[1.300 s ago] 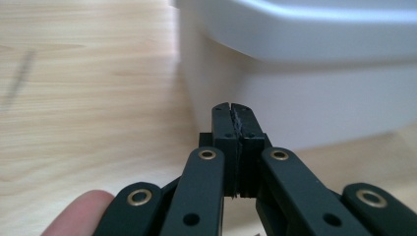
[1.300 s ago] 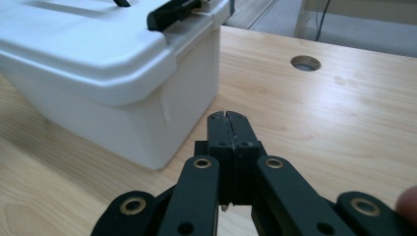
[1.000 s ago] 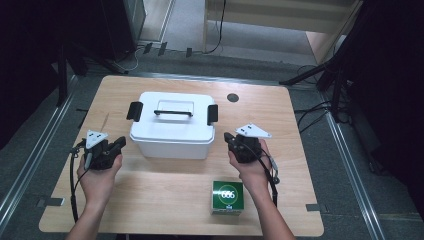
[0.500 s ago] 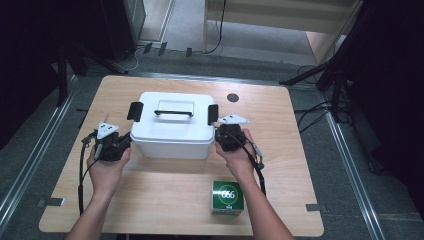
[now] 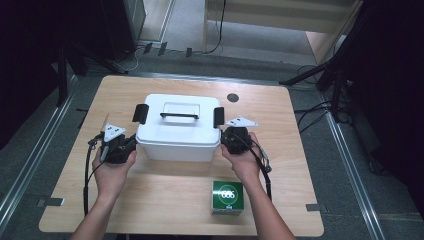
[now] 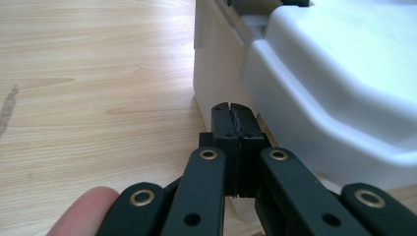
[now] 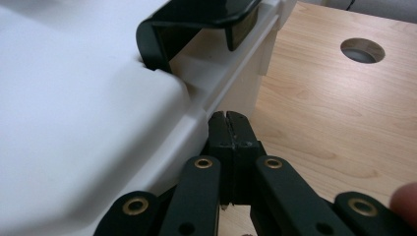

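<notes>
A light wooden table with rounded corners stands on a grey carpeted floor. A round cable hole is cut near the table's far edge. Metal floor rails run along the left and right sides. Black cables trail over the floor at far right. A pale wooden cabinet stands at the far side. Dark curtains hang left and right.

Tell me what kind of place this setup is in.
Probably a lab or recording studio rather than a home: a bare wooden table stands on grey flooring with metal floor rails, loose cables and black stands around it. A white lidded box sits between both grippers.
</notes>
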`<state>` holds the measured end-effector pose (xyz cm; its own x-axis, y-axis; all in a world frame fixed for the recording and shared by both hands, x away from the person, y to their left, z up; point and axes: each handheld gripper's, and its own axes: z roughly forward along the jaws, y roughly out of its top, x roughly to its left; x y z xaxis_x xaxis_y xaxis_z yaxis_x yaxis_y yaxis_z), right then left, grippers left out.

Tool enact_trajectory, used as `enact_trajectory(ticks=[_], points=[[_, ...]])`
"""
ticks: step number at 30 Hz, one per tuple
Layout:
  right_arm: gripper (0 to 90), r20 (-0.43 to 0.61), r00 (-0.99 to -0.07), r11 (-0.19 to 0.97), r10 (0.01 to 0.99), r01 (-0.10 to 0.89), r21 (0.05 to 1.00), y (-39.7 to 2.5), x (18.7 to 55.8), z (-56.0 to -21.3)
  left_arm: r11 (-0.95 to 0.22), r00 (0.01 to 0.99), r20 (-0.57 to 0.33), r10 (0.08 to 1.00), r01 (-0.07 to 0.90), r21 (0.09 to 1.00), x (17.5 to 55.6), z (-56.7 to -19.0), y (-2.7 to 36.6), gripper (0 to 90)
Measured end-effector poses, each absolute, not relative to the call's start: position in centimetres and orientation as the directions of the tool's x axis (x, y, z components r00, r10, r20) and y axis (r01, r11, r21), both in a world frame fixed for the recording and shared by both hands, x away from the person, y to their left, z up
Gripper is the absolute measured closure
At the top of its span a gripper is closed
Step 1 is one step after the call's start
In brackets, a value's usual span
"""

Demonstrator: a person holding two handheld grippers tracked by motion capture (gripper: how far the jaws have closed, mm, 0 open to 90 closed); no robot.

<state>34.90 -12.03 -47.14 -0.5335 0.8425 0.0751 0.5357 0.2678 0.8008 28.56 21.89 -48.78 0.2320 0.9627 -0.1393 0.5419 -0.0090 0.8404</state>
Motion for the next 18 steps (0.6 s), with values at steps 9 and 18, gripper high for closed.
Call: enact_trajectory(ticks=[9,18], points=[[90.0,0.079,-0.527,0.26,0.846,0.538,0.802,-14.0,34.0,-47.2,-0.03,0.26,-0.133,0.956,0.541,0.84,28.1,-48.8,20.4,90.0],[72.8,-0.05,-0.532,0.326,0.846,0.44,0.837,-14.8,33.2,-47.1,0.009,0.214,-0.142,0.966,0.525,0.851,27.5,-48.8,20.9,76.1]])
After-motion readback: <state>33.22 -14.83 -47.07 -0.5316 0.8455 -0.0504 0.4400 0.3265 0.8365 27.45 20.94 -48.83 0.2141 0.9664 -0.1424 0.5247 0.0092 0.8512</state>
